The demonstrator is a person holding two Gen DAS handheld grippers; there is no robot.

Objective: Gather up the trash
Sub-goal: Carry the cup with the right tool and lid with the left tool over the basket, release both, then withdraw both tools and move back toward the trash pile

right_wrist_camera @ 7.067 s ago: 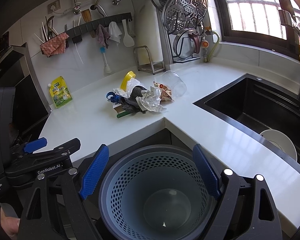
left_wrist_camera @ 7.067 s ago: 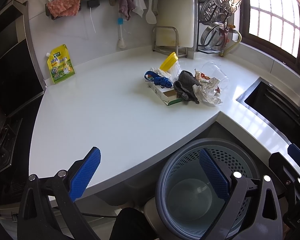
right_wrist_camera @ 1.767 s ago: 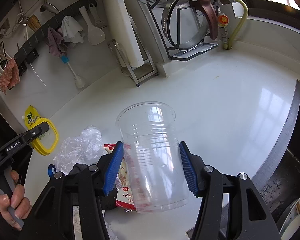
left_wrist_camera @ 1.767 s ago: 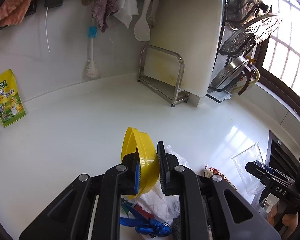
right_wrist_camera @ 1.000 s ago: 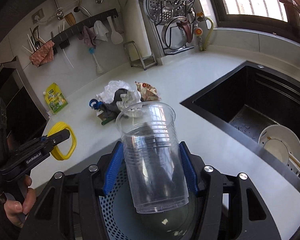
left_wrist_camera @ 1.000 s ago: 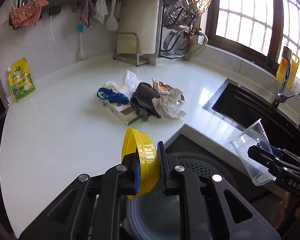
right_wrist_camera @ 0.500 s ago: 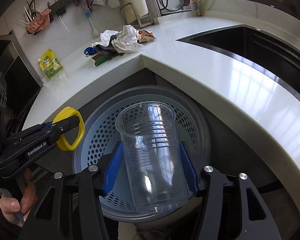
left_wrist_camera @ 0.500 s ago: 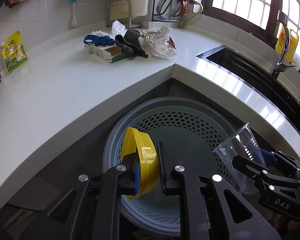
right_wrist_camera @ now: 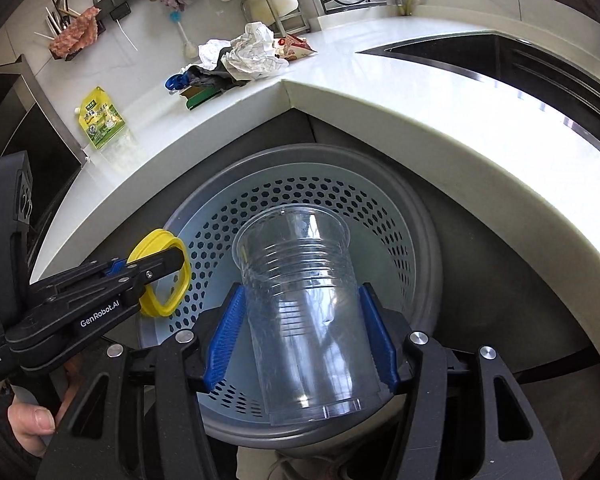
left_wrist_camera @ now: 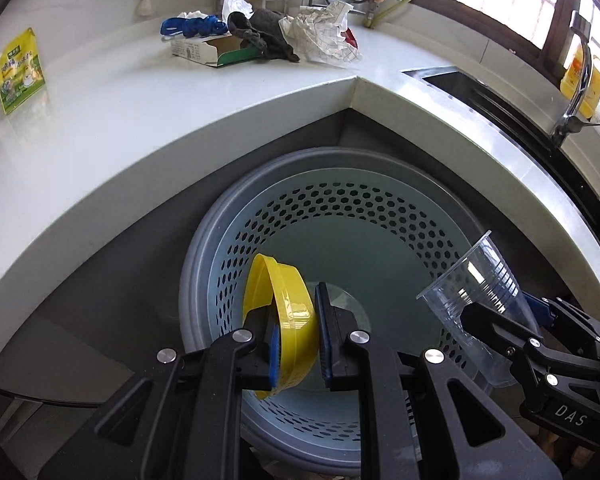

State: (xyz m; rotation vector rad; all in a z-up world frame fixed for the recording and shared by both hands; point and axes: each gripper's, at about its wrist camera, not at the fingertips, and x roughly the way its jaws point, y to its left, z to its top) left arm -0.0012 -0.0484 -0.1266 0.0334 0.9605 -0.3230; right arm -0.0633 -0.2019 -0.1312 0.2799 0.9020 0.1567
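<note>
Yellow plastic lid (left_wrist_camera: 285, 320) clenched in left gripper (left_wrist_camera: 298, 346) fingers, clear plastic cup (right_wrist_camera: 306, 312) between right gripper (right_wrist_camera: 302, 342) fingers, both over perforated grey bin (right_wrist_camera: 424, 264) below desk (left_wrist_camera: 100, 112) corner.

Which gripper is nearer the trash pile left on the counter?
Neither clearly. The left gripper, holding the yellow lid, and the right gripper, holding the clear cup, both hang over the bin, below and well short of the trash pile.
</note>
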